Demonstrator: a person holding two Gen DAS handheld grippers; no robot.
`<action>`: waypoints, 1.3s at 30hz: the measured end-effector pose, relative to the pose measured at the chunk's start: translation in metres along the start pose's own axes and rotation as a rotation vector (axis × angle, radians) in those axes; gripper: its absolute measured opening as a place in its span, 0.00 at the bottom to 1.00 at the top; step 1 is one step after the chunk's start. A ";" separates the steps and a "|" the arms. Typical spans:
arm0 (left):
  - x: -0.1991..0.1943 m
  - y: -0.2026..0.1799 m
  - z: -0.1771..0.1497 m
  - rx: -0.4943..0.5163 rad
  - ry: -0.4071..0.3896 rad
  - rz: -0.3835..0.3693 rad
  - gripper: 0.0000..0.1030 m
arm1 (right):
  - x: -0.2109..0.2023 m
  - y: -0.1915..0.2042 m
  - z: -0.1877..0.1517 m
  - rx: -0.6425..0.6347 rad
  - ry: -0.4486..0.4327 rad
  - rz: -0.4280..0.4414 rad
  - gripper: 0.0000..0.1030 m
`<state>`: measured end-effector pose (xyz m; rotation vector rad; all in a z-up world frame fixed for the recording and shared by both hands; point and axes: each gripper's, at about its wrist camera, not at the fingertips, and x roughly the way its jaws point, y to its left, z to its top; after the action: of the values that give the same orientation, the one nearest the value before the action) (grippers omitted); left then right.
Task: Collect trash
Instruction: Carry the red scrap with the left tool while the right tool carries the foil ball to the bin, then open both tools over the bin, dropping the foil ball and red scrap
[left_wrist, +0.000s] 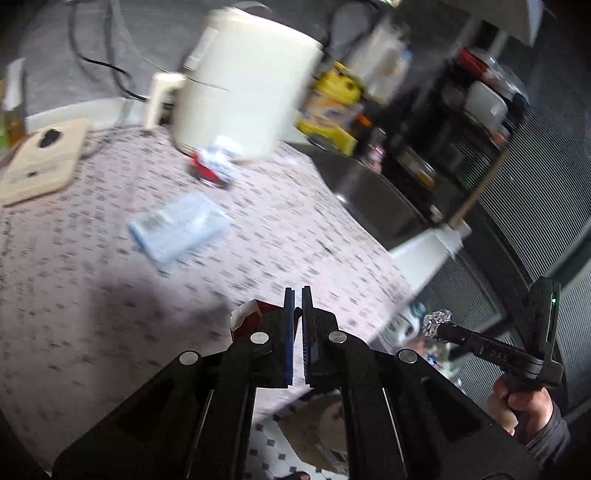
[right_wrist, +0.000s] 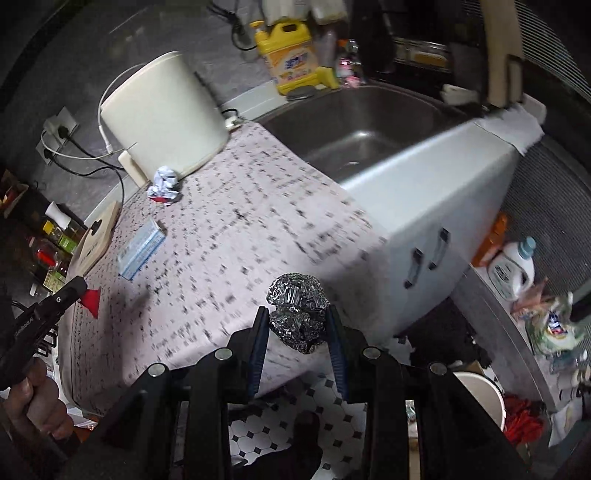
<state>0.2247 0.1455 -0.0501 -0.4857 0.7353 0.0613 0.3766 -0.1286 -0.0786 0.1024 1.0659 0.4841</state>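
We hold the foil ball (right_wrist: 298, 314) clamped in the right claw (right_wrist: 297, 325) and a red scrap (right_wrist: 91, 301) pinched in the left claw (left_wrist: 297, 325), both carried off the bench (right_wrist: 240, 236) edge, presumably binward.

The left black two-finger gripper (left_wrist: 297, 295) has its blue-padded jaws pressed nearly together, pinching a torn red-and-white scrap of packaging (left_wrist: 251, 314). The right black two-finger gripper (right_wrist: 297, 314) has its jaws spread wider, clamped on a crumpled ball of silver foil (right_wrist: 298, 310). A bare hand (right_wrist: 40, 402) grips the left tool's handle from below.
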 end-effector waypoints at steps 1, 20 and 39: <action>0.006 -0.010 -0.005 0.013 0.018 -0.019 0.04 | -0.004 -0.007 -0.005 0.010 0.000 -0.008 0.30; 0.073 -0.172 -0.089 0.234 0.251 -0.247 0.04 | -0.083 -0.163 -0.120 0.280 -0.002 -0.152 0.58; 0.133 -0.275 -0.172 0.313 0.456 -0.370 0.04 | -0.151 -0.263 -0.194 0.466 -0.057 -0.271 0.64</action>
<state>0.2769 -0.1907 -0.1358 -0.3293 1.0670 -0.5185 0.2386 -0.4565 -0.1323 0.3758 1.1010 -0.0179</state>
